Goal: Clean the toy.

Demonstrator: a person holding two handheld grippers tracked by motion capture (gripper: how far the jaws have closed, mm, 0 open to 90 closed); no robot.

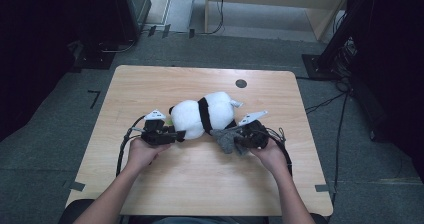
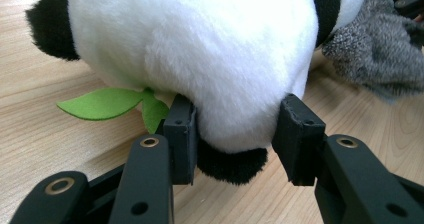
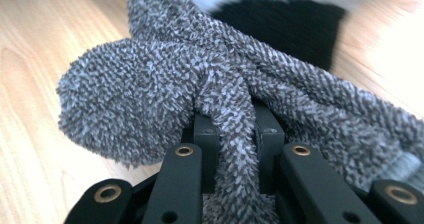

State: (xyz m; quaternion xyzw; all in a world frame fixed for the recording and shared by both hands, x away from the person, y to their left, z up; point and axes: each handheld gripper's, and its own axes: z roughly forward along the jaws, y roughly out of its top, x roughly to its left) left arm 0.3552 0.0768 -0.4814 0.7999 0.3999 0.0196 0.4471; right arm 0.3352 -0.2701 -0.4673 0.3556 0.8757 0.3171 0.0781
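High view: plush panda (image 1: 202, 115) lying mid-tabletop (image 1: 200, 179). Left gripper (image 2: 235, 134) fingers pinching its white body at 9 o'clock; right gripper (image 3: 239, 149) fingers clamping grey sock (image 3: 150, 104) at 4 o'clock. Dressing barely starting, sock not yet on.

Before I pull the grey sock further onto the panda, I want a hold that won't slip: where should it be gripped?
Grip the grey sock at its bunched fold near the opening, coming in level from the table's right side, where the right gripper pinches it. The fabric gathers into a narrow ridge there; the rounded toe is too bulky. The left gripper steadies the panda.
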